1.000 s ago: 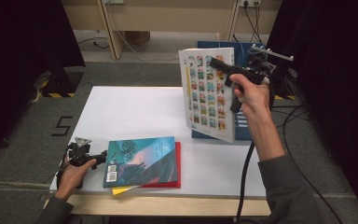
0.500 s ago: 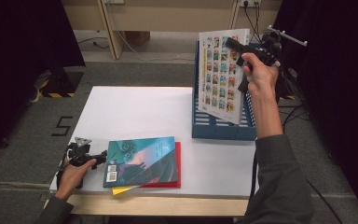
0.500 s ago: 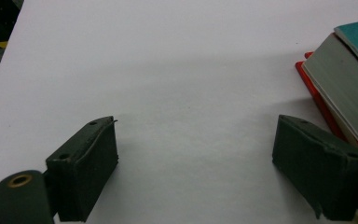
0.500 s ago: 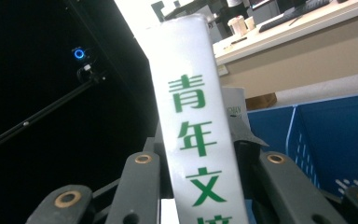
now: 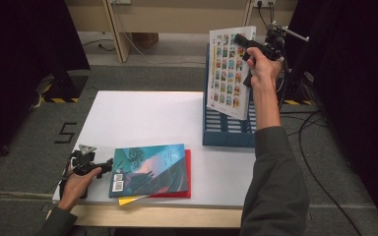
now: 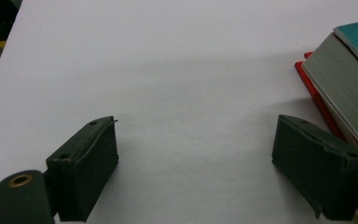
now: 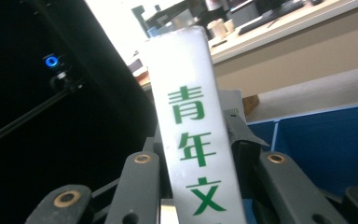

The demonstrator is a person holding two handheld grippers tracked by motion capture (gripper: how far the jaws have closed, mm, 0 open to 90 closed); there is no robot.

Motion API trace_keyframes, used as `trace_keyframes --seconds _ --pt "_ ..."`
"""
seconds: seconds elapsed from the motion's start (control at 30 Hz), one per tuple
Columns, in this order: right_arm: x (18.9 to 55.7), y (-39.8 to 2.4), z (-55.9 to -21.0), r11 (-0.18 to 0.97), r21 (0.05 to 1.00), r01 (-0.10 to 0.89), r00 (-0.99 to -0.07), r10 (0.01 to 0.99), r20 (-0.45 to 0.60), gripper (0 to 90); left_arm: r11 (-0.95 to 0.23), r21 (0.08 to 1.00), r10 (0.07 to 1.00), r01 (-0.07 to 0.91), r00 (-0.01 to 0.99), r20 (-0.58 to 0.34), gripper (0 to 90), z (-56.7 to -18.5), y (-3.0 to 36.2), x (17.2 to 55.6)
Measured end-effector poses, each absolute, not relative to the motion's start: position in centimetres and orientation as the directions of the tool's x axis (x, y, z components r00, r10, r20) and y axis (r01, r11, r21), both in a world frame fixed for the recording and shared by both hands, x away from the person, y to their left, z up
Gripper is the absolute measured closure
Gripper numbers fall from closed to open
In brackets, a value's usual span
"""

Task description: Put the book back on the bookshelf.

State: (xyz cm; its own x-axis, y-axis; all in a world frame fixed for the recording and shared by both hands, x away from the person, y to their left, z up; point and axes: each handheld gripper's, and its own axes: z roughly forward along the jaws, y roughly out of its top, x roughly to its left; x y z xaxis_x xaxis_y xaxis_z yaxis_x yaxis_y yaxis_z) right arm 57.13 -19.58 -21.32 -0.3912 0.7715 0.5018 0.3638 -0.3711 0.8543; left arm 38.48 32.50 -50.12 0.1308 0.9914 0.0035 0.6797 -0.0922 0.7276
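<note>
Above the blue rack (image 5: 226, 129) at the far right of the white table (image 5: 138, 118), the right gripper (image 5: 246, 45) holds a book with a grid of small pictures on its cover (image 5: 229, 73). Its jaws are closed on the book near the upper edge, and the book hangs upright over the rack's open top with its lower corner down by the rack's ribbed floor; whether it touches the rack cannot be told. In the right gripper view the book's white spine (image 7: 191, 140), printed with green characters, stands between the two black jaws, which press on it from both sides, and the rack's blue wall (image 7: 326, 144) lies behind. The slots of the rack that can be seen in the high view hold nothing else.

At the near left edge of the table the left gripper (image 5: 109, 163) rests in the person's left hand (image 5: 78, 182), its jaws spread wide and holding nothing. In the left gripper view only bare tabletop lies between them. Just beside its right jaw is a stack of books: a teal-covered book (image 5: 150, 168) lying flat on a red book (image 5: 184, 189), with a yellow corner (image 5: 128, 200) poking out beneath.
</note>
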Motion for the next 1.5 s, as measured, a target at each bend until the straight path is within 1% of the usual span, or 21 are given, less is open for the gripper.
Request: trace_keyframes --seconds 0.2,0.37,0.63,0.87,0.97,1.1,1.17,1.27,1.3,1.33,1.37,1.43,1.5 --pt "58.4 -19.4 -22.0 -0.367 0.865 0.343 -0.365 0.796 0.483 70.5 -0.088 0.728 0.991 0.680 0.132 -0.003 13.3 -50.2 32.6 38.5" --pt "58.0 -19.4 -22.4 -0.366 0.874 0.319 -0.358 0.808 0.468 70.5 -0.087 0.733 0.992 0.675 0.129 -0.002 13.5 -50.2 32.6 38.5" --pt "57.5 -18.1 -24.0 -0.344 0.890 0.299 -0.359 0.824 0.439 70.0 -0.091 0.731 0.991 0.677 0.130 0.003 13.5 -50.2 32.5 38.5" --pt "57.5 -16.8 -25.2 -0.337 0.890 0.307 -0.367 0.821 0.437 70.0 -0.089 0.731 0.991 0.676 0.131 0.000 13.7 -50.2 32.5 38.5" --pt "57.4 -16.4 -25.8 -0.316 0.896 0.312 -0.370 0.828 0.421 69.2 -0.092 0.731 0.991 0.676 0.132 0.003 13.8 -50.2 32.5 38.5" --pt "57.0 -16.4 -26.8 -0.336 0.888 0.314 -0.367 0.820 0.440 68.1 -0.097 0.729 0.991 0.678 0.134 0.007 13.8 -50.1 32.5 38.5" --pt "56.7 -16.3 -26.9 -0.326 0.893 0.310 -0.375 0.821 0.430 68.2 -0.096 0.728 0.991 0.678 0.133 0.006 13.8 -50.1 32.5 38.5" --pt "56.5 -15.8 -27.3 -0.327 0.882 0.338 -0.364 0.819 0.444 68.1 -0.095 0.729 0.991 0.678 0.131 0.007 13.8 -50.1 32.5 38.5" --pt "56.5 -15.5 -27.8 -0.338 0.867 0.365 -0.365 0.806 0.467 68.1 -0.095 0.729 0.991 0.677 0.132 0.005 13.8 -50.1 32.5 38.5" --pt "56.6 -15.3 -28.2 -0.329 0.866 0.375 -0.377 0.799 0.467 68.3 -0.094 0.729 0.991 0.678 0.132 0.005 13.8 -50.1 32.5 38.5" --pt "56.7 -15.1 -28.7 -0.338 0.859 0.385 -0.371 0.796 0.479 68.7 -0.096 0.729 0.991 0.678 0.132 0.008 13.8 -50.1 32.5 38.5" --pt "57.1 -15.0 -29.8 -0.337 0.853 0.399 -0.361 0.797 0.484 68.6 -0.096 0.731 0.991 0.675 0.131 0.009 14.0 -50.2 32.5 38.4" --pt "57.0 -14.9 -30.4 -0.350 0.851 0.391 -0.377 0.783 0.495 68.7 -0.096 0.729 0.991 0.677 0.133 0.006 14.1 -50.1 32.5 38.5"
